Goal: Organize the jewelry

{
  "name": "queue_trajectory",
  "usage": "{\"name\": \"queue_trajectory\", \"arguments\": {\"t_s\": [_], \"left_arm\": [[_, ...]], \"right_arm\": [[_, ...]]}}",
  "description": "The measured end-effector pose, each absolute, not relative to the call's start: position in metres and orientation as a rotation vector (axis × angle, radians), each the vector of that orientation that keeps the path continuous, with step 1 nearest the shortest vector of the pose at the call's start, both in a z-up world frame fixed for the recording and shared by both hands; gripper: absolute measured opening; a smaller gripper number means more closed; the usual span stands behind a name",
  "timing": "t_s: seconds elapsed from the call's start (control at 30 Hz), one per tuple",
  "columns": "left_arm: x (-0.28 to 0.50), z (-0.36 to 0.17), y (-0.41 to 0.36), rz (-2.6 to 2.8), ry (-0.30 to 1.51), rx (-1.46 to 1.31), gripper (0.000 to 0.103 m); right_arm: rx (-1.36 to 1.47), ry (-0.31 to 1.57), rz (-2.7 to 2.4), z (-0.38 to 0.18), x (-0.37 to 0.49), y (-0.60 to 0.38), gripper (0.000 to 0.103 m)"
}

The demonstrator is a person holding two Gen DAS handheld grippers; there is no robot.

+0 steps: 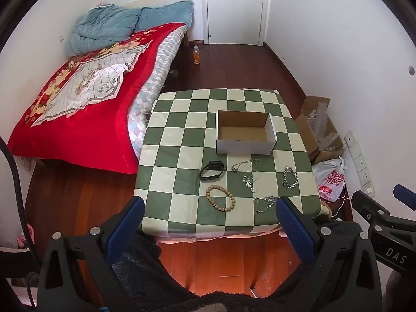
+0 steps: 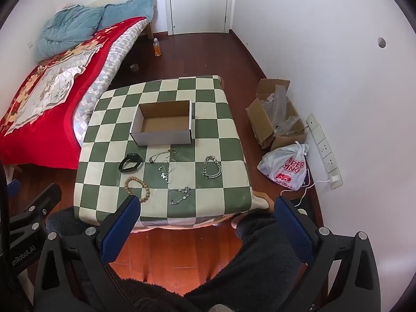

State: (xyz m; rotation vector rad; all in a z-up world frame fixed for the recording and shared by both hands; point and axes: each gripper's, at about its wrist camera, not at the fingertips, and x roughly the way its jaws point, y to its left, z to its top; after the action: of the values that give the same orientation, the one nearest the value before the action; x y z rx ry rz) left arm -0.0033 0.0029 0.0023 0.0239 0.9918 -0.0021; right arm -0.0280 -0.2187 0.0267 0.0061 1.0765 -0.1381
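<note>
Jewelry lies scattered on a green-and-cream checkered table (image 1: 179,119) in the middle of both views, just below an open cardboard box (image 1: 245,144) whose inside shows only bare cardboard. In the left wrist view, a black band (image 1: 212,170) sits lower left of the box, a wooden bead bracelet (image 1: 221,198) below it, a thin necklace (image 1: 243,164) right under the box, a second fine chain (image 1: 249,180) beneath that, a charm bracelet (image 1: 265,204) near the table's lower edge, and a heavy silver chain (image 1: 290,177) off to the right. All pieces lie apart from one another.

Left gripper (image 1: 209,221) hangs at the frame's bottom, fingers spread wide with nothing between them, short of the table's near edge. Right gripper (image 2: 205,219) is likewise wide and empty in its own view, its left finger (image 2: 122,228) overlapping the bead bracelet (image 2: 137,188) in the picture.

A red-covered bed (image 1: 85,109) fills the upper left; a plastic bag (image 2: 286,169) sits at the right wall.
</note>
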Motion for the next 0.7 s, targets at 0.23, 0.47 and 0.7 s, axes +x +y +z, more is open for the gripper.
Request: {"name": "queue_trajectory", "arguments": {"t_s": [0.23, 0.47, 0.7], "left_arm": [[-0.0003, 0.0035, -0.0001, -0.01, 1.001, 0.026, 0.103], [-0.0017, 0.0043, 0.0056, -0.014, 0.994, 0.027, 0.103], [-0.0029, 0.0111, 0.0036, -0.014, 0.982, 0.039, 0.103]], "right_arm": [[0.002, 1.071, -0.141, 0.0285, -0.0284, -0.2175, 0.103], [-0.001, 1.065, -0.146, 0.0304, -0.0307, -0.2186, 0.103], [0.001, 1.06, -0.146, 0.0316, -0.0296, -0.2169, 0.103]]}}
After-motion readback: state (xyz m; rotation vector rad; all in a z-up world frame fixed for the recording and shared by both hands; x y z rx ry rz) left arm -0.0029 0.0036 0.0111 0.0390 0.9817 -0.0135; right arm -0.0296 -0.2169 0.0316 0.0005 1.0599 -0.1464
